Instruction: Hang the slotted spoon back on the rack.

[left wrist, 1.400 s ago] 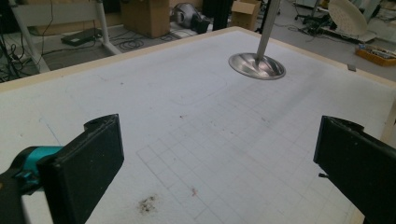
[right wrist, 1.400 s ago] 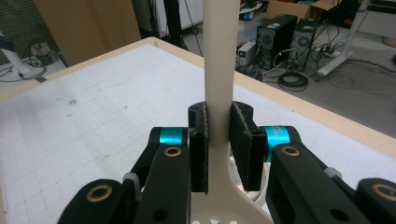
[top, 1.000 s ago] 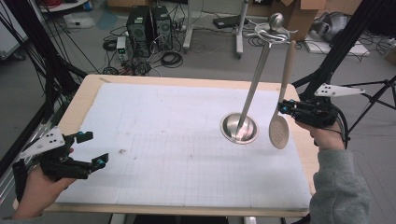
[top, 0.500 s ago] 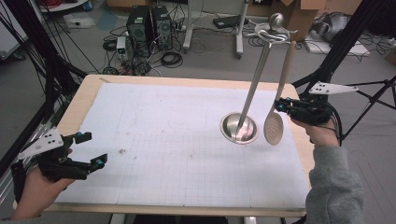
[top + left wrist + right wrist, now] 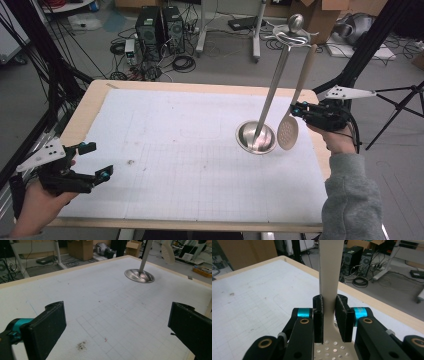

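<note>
The right gripper (image 5: 296, 111) clamps its 2 jaws on the handle of the beige perforated plastic skimmer (image 5: 288, 133), which hangs from the tall steel utensil stand (image 5: 256, 137) near the table's right edge. The left gripper (image 5: 95, 162) hovers with jaws spread wide, empty, over the white gridded mat (image 5: 175, 150).

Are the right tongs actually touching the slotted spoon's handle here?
Touching. In the right gripper view both black jaws of the right tongs press flat against the slotted spoon handle, just above its perforated head, with no gap on either side.
</note>
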Tool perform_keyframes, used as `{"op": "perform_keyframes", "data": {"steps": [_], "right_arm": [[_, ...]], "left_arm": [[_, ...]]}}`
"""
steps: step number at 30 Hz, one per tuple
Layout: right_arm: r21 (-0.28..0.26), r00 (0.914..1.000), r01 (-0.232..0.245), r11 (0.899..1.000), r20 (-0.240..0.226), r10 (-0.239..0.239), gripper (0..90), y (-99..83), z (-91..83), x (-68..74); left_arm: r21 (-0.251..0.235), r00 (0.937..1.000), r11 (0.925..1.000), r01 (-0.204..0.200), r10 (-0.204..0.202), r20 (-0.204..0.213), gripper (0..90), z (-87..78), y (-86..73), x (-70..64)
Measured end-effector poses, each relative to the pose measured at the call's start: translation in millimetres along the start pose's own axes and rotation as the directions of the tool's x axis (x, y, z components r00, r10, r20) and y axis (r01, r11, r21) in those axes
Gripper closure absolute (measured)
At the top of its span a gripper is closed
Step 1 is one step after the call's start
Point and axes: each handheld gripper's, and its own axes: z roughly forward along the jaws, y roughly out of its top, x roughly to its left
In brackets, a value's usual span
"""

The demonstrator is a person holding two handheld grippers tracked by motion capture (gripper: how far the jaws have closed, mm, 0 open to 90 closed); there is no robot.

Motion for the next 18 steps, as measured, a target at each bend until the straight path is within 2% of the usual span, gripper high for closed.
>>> {"op": "perform_keyframes", "data": {"steps": [7,11,18], "right_arm": [[-0.011,0.9999,0.001,1.0,-0.016,-0.002,76.1,-1.7,0.4,1.2],[-0.042,0.9997,0.004,0.999,-0.022,-0.005,74.3,-0.5,0.6,1.8],[-0.059,0.9996,-0.003,0.998,-0.027,0.001,64.1,-1.0,-3.6,2.4]], "left_arm": [[0.011,1.0,0.9999,0.002,-0.002,0.001,2.0,2.7,-1.9,1.1],[0.013,1.0,0.9999,0.008,-0.008,0.003,2.0,4.4,-2.6,3.8],[0.01,0.9998,0.9998,0.017,-0.017,-0.007,2.0,2.7,-4.3,6.5]]}}
